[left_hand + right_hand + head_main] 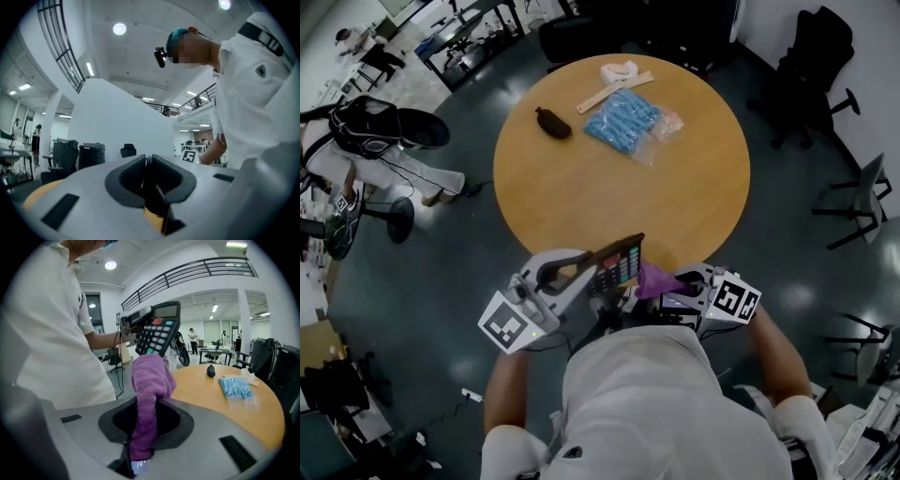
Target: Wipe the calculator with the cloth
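Left hand-held gripper (584,270) clamps calculator (617,264), right hand-held gripper (670,287) clamps cloth (652,278); blue packet (623,120), pouch (553,123) lie beyond.

Table (581,202): round, with a light brown wooden top. Its near edge lies just ahead of the left gripper (586,270) and the right gripper (667,284), and the top stretches away from both.
Dark object (553,123): small and oblong, on the far half, ahead of the left gripper and well apart from it.
Blue packet (623,120): blue contents in clear plastic, on the far half, ahead of the gap between the two grippers.
Small clear packet (667,122): pinkish, against the blue packet's right side, straight ahead of the right gripper.
Pale strip (614,91): flat and slanted, just beyond the blue packet.
White object (619,69): at the far rim, farthest from both grippers.
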`<state>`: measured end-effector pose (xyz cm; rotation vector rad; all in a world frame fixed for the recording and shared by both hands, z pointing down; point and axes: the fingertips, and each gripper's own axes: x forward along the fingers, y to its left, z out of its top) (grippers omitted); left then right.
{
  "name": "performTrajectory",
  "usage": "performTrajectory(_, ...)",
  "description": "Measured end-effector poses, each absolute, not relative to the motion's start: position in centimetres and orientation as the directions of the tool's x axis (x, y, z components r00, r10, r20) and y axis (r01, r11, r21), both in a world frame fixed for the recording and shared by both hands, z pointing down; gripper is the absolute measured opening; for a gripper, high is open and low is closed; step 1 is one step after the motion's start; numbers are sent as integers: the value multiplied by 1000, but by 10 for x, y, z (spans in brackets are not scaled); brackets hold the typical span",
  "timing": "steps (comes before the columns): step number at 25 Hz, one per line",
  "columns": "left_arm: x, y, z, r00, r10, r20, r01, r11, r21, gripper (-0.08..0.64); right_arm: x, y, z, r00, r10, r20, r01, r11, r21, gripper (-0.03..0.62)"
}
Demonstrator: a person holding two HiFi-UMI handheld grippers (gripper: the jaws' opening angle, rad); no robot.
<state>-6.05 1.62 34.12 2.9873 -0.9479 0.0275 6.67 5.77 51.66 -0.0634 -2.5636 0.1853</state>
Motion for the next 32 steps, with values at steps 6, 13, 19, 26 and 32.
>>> performTrajectory(6,-42,56,305,898,-435,67,-412,-884,-224,48,99,-1,413,-924,-19,382,-42,998,-52,72)
performTrajectory(13,-8,88,324,911,-368,184,-253,-853,-456,48,60,14,301,-901,160,403,236,961,145,72)
performTrajectory(19,7,98,326,931,-319,178,-210,-866,-454,49,27,68,332,-734,401,548,515,855,65,72)
performTrajectory(26,15,114,323,936,-298,186,-173,-852,-494,49,24,82,342,-667,520,534,582,811,-62,71)
performTrajectory(32,24,123,324,943,-273,192,-140,-845,-516,49,25,88,350,-635,599,487,610,776,-160,71)
